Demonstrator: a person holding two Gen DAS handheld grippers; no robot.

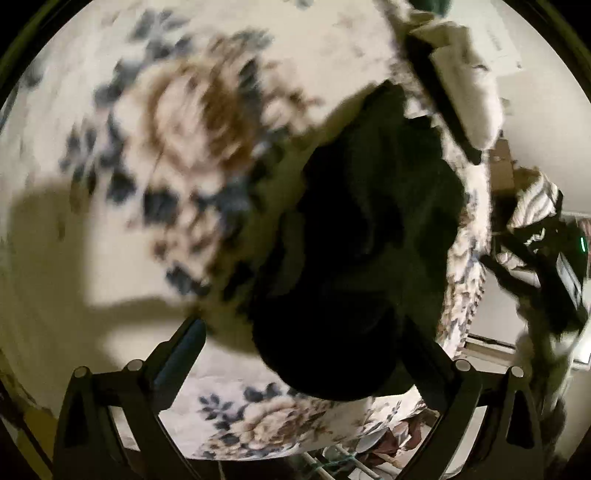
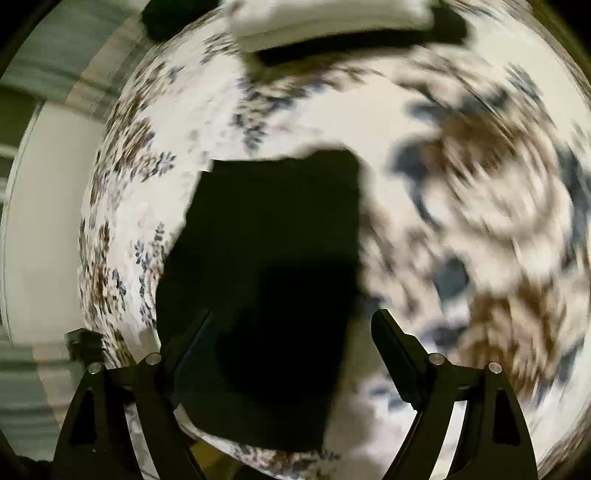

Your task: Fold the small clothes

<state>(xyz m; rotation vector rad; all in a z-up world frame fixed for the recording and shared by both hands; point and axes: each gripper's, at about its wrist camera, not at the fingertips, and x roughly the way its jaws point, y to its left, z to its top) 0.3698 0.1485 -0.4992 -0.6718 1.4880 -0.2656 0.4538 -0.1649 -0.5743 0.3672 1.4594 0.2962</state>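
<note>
A small black garment (image 1: 354,236) lies rumpled on a floral cream bedspread (image 1: 155,122). In the left wrist view my left gripper (image 1: 306,332) is open, its fingers wide apart just in front of the garment's near edge; the right finger is partly hidden by the cloth. In the right wrist view the same black garment (image 2: 273,266) lies flatter, with straight edges, on the bedspread (image 2: 461,192). My right gripper (image 2: 291,325) is open, its fingers either side of the garment's near part. Both views are motion-blurred.
A stack of folded white and dark clothes (image 1: 458,74) lies at the bed's far edge, also at the top of the right wrist view (image 2: 332,22). Striped and dark clutter (image 1: 539,221) sits beyond the bed's right edge. A pale wall (image 2: 48,221) lies left.
</note>
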